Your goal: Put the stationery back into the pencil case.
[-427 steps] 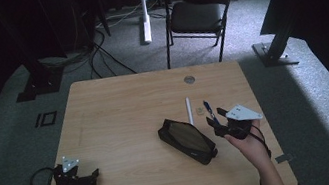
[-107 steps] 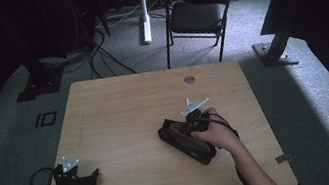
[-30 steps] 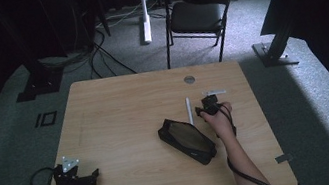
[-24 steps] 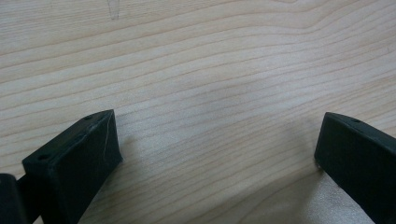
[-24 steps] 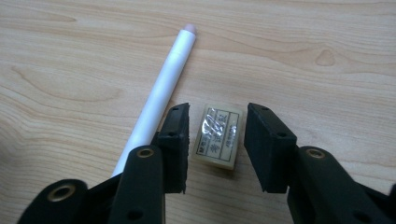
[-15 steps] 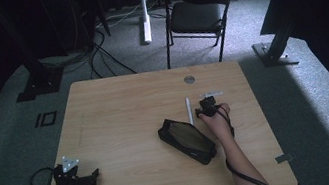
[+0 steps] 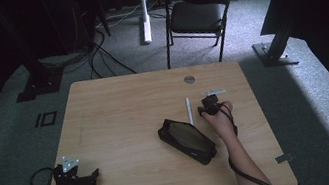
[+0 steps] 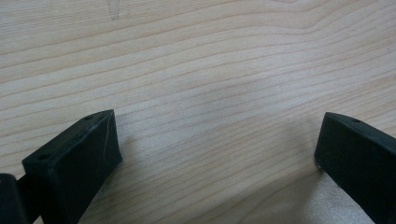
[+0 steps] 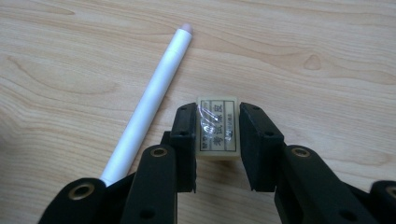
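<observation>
The eraser (image 9: 217,127) is a small cream block wrapped in clear film, with a printed label of dark characters on its top face. It lies flat on the table's right half, just right of the pen (image 9: 148,96). The pen is a slim white stick with a rounded pinkish tip pointing far; in the high view it (image 7: 189,110) lies straight, near to far.

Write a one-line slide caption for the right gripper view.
Right gripper jaws, just closing, clasp a small wrapped eraser on the wooden table, a white pen alongside.
</observation>
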A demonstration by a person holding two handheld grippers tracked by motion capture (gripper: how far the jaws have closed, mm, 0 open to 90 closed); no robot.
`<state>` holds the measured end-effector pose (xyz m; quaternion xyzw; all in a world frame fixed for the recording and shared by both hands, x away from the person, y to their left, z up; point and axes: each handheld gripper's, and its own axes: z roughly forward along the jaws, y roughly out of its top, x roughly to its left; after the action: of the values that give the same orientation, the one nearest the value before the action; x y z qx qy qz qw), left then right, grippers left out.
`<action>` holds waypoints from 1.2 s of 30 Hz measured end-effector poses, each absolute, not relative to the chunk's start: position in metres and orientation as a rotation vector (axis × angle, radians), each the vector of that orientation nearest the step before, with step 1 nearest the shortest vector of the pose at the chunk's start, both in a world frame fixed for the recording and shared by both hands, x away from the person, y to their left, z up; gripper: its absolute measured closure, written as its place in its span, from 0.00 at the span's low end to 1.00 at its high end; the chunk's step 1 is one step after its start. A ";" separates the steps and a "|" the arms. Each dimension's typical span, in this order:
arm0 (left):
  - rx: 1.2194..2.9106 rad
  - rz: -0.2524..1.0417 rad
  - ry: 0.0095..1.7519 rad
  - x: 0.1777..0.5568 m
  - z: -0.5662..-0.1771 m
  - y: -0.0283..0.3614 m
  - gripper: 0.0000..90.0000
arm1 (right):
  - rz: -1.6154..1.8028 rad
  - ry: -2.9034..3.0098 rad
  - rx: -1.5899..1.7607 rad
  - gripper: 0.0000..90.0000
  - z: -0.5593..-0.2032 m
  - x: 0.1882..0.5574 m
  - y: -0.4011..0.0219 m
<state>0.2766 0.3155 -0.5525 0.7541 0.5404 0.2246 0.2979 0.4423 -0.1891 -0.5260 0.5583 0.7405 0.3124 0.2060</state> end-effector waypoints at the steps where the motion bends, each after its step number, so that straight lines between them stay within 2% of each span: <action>1: 2.004 0.597 1.436 0.277 -0.552 0.316 0.00 | 0.872 2.066 1.555 0.76 -0.525 0.442 -0.190; 25: 2.004 0.597 1.436 0.277 -0.552 0.316 0.00 | 0.919 2.094 1.470 0.76 -0.489 0.422 -0.209; 36: 2.005 0.597 1.436 0.277 -0.552 0.316 0.00 | 0.970 2.134 1.386 0.76 -0.470 0.413 -0.204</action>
<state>0.2766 0.3156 -0.5525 0.7543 0.5403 0.2246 0.2978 0.4130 -0.2036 -0.4697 0.4980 0.7664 0.3485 0.2077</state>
